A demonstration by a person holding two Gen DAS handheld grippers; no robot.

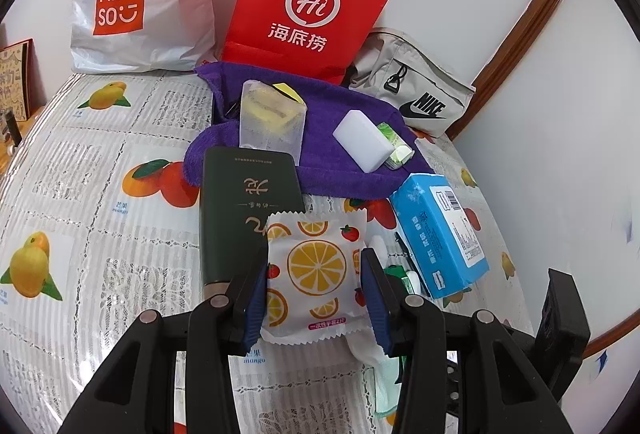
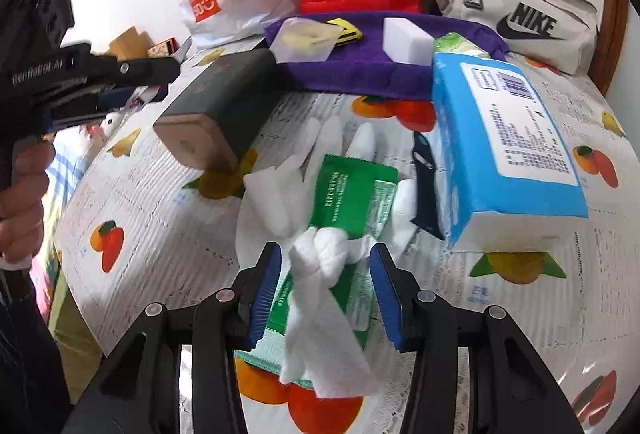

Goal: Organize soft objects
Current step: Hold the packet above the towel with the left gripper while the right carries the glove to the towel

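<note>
here, nearest the camera, the left gripper holds an orange-print packet between its blue pads, which press its two side edges; the packet seems lifted a little above the table, though i cannot be sure it is clear of it. the right gripper stands wide, its pads either side of a knotted white cloth that lies on a green packet, touching neither as far as i can tell. under both sits a clear glove, its fingers pointing far.

just right of that pile lies a blue tissue pack, with a dark clip wedged against its near left side. to the left a dark green box stretches away over the fruit-print tablecloth.

farther off a purple towel carries a frosted pouch and a white sponge block. against the far wall stand a white shopping bag, a red paper bag and a grey nike pouch.

my worry is the grip: the packet is slick and held only by its edges, so it may buckle or slip out on a quick swing. if the right gripper closes here, it could pinch cloth, packet and glove together and drag the whole pile.
</note>
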